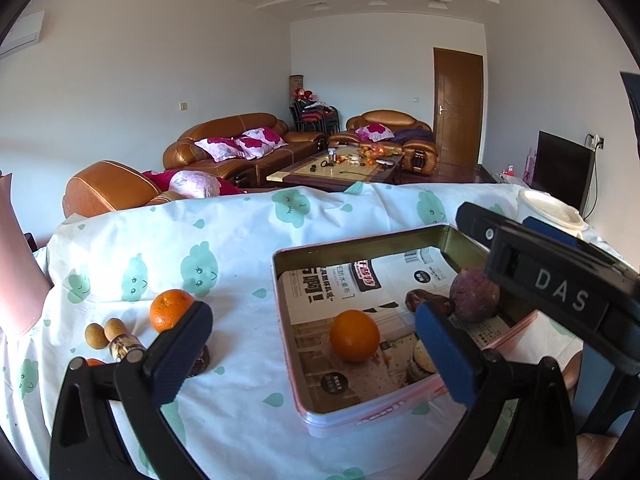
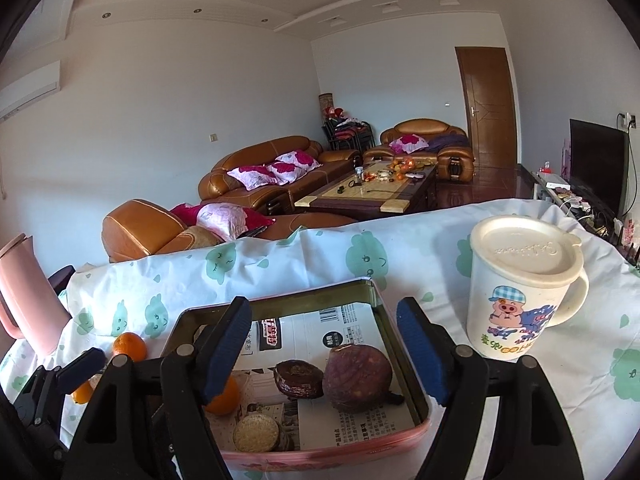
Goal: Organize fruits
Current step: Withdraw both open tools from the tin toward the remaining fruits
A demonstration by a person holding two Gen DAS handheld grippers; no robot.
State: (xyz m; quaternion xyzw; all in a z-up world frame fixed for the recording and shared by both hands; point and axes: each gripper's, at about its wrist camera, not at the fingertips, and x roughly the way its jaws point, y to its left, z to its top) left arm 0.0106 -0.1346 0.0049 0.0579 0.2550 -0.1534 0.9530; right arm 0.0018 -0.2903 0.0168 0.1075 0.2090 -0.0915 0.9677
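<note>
A pink-rimmed tin lined with newspaper sits on the cloth-covered table. It holds an orange, a purple passion fruit, a dark brown fruit and a round biscuit-like piece. Left of the tin lie another orange, two longans and a dark piece behind my left finger. My left gripper is open and empty above the tin's left edge. My right gripper is open and empty over the tin.
A white lidded mug with a pig cartoon stands right of the tin. A pink jug stands at the table's left edge. Sofas and a coffee table lie beyond the far edge.
</note>
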